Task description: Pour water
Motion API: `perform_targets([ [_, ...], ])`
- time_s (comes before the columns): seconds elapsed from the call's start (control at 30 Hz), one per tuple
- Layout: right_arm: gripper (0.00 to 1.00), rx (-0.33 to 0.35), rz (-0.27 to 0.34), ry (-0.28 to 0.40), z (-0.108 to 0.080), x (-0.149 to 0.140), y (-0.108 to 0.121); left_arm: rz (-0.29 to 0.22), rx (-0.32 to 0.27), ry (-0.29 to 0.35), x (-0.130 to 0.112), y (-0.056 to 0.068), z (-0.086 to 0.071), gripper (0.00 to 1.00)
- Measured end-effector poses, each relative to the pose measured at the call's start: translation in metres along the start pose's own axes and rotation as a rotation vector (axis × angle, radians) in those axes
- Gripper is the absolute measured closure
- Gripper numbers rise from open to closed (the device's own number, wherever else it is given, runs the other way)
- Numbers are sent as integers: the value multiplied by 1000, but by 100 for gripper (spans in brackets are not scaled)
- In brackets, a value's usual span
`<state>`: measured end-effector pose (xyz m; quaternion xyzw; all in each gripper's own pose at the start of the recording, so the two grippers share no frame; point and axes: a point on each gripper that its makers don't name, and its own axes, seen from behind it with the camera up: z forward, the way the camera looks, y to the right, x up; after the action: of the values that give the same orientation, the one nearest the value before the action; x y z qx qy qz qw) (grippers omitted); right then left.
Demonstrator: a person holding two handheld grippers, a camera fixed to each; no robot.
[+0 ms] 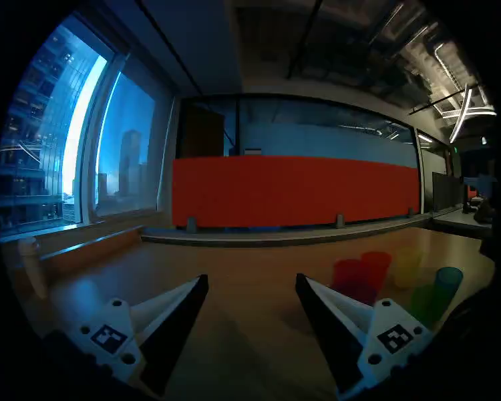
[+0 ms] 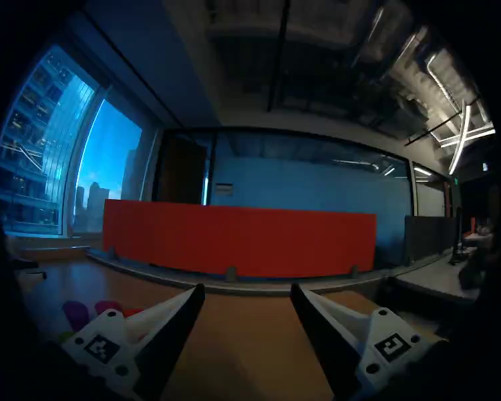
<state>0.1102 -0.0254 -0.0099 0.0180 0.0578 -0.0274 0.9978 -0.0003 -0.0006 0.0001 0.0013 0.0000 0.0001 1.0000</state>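
Wooden table (image 1: 250, 281) w/ a cluster of plastic cups on its right side in the left gripper view: two red cups (image 1: 363, 273) touching, yellow cup (image 1: 408, 266) just beside them, green cup (image 1: 424, 302) & teal cup (image 1: 448, 279) nearer the edge. Right gripper view: purple cups (image 2: 77, 313) low at left on the tabletop. Red divider panel (image 2: 250, 240) runs along the far edge.

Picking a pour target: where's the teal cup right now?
Left gripper view, far right on the wooden table: the teal cup stands beside the green cup, right of the yellow cup.
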Motion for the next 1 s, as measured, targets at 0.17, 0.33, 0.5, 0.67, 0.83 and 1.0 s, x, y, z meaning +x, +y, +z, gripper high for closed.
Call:
perform_targets([
  [0.17, 1, -1, 31, 7, 1, -6, 5, 0, 0, 0, 0, 0, 0, 3],
  [0.33, 1, -2, 51, 6, 2, -17, 9, 0, 0, 0, 0, 0, 0, 3],
  [0.5, 1, 1, 54, -5, 3, -31, 10, 0, 0, 0, 0, -1, 0, 3],
  [0.67, 1, 3, 65, -17, 1, -46, 11, 0, 0, 0, 0, 0, 0, 3],
  [0.83, 1, 5, 78, -23, -1, -56, 12, 0, 0, 0, 0, 0, 0, 3],
  [1.0, 1, 1, 78, -40, -5, -71, 15, 0, 0, 0, 0, -1, 0, 3],
])
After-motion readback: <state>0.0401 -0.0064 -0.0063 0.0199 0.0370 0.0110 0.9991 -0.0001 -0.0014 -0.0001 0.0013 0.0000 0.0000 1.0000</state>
